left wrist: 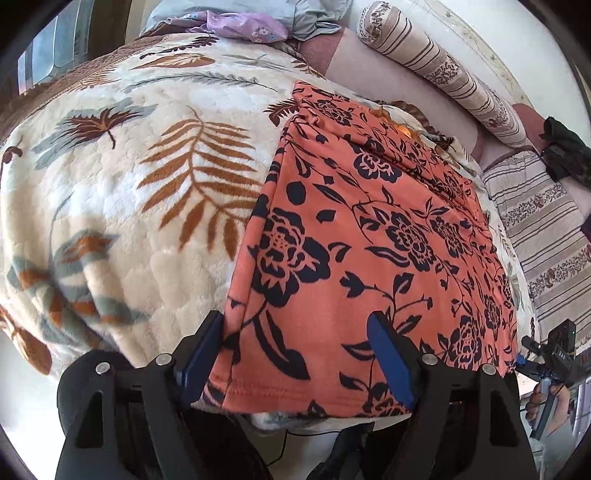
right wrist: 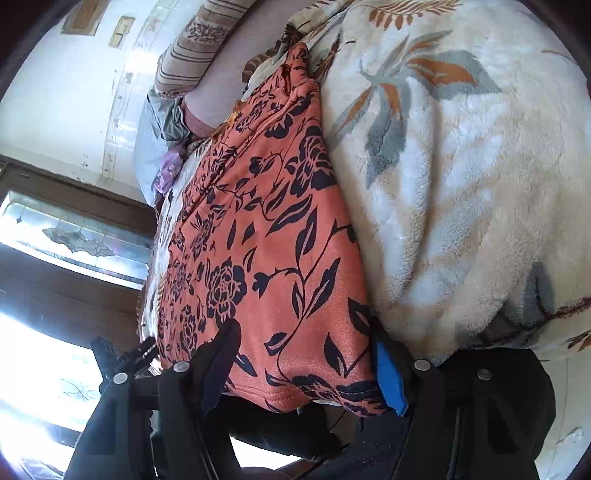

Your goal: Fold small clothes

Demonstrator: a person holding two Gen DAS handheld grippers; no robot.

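Orange floral garment (left wrist: pixel 354 236) is lying flat on a cream fleece blanket (left wrist: pixel 122 192) printed with leaves, and everything else is placed around that blanket. In the left wrist view, a striped bolster (left wrist: pixel 436 70) is lying beyond the blanket's far edge, lilac and grey clothes (left wrist: pixel 247 22) are heaped at its far corner, and a striped cushion (left wrist: pixel 546 236) is sitting off its right side. The left gripper (left wrist: pixel 295 354) is standing wide apart, its blue-padded fingers (left wrist: pixel 391 362) straddling the garment's near-left corner at the hem, which is hanging slightly over the blanket's near edge. The right gripper (left wrist: pixel 550 354) is showing at the garment's near-right corner. Bare blanket is stretching broadly to the garment's left.

In the right wrist view, the garment (right wrist: pixel 266 236) is running away along the blanket (right wrist: pixel 461 177), with the bolster (right wrist: pixel 195 48) past its far end and a window (right wrist: pixel 70 236) off to the left. The right gripper (right wrist: pixel 306 365) is also spread wide, its fingers (right wrist: pixel 388 373) bracketing the garment's near hem corner without pinching it. Open fleece is lying to the right of the garment.
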